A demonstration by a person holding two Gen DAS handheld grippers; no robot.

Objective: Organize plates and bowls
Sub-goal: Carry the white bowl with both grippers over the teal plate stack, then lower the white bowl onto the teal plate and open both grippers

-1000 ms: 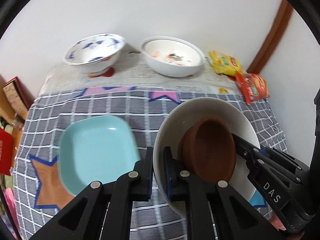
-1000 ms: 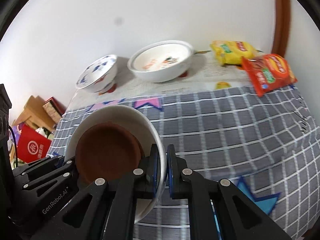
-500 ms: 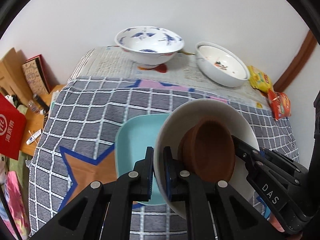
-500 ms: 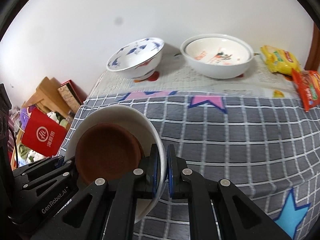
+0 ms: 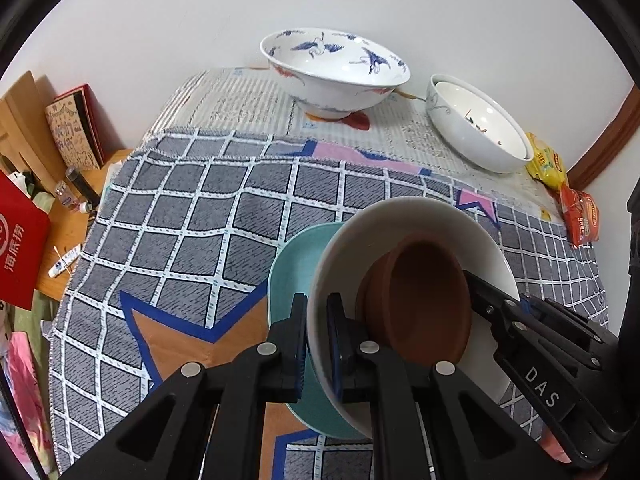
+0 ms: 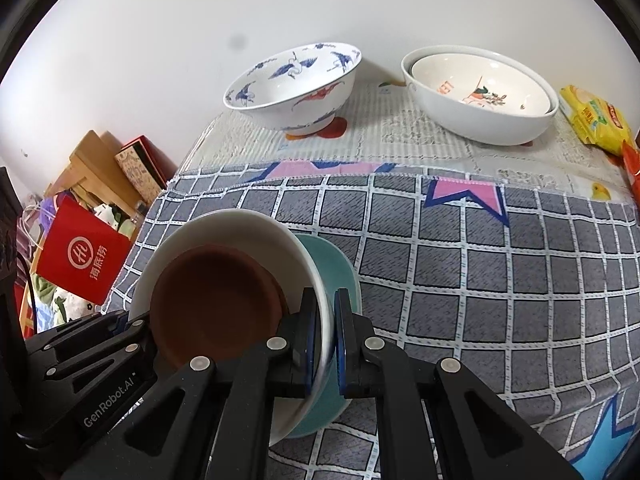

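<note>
My left gripper (image 5: pixel 318 344) is shut on the left rim of a white plate (image 5: pixel 404 216), and my right gripper (image 6: pixel 328 336) is shut on its right rim (image 6: pixel 240 220). A brown dish (image 5: pixel 424 300) sits inside the plate; it also shows in the right wrist view (image 6: pixel 212 304). The plate is held over a light blue plate (image 5: pixel 292 272) lying on the checked cloth, seen in the right wrist view too (image 6: pixel 340 268). A blue-and-white bowl (image 5: pixel 336 68) and two stacked white bowls (image 6: pixel 480 92) stand at the back.
The table has a grey checked cloth (image 5: pixel 192 232) with stars. Yellow and red snack packets (image 5: pixel 560 184) lie at the back right. A red bag (image 6: pixel 80 256), boxes and clutter sit off the table's left edge. A white wall is behind.
Both grippers carried the white plate with the brown dish leftward. It now hangs over the light blue plate, covering much of it.
</note>
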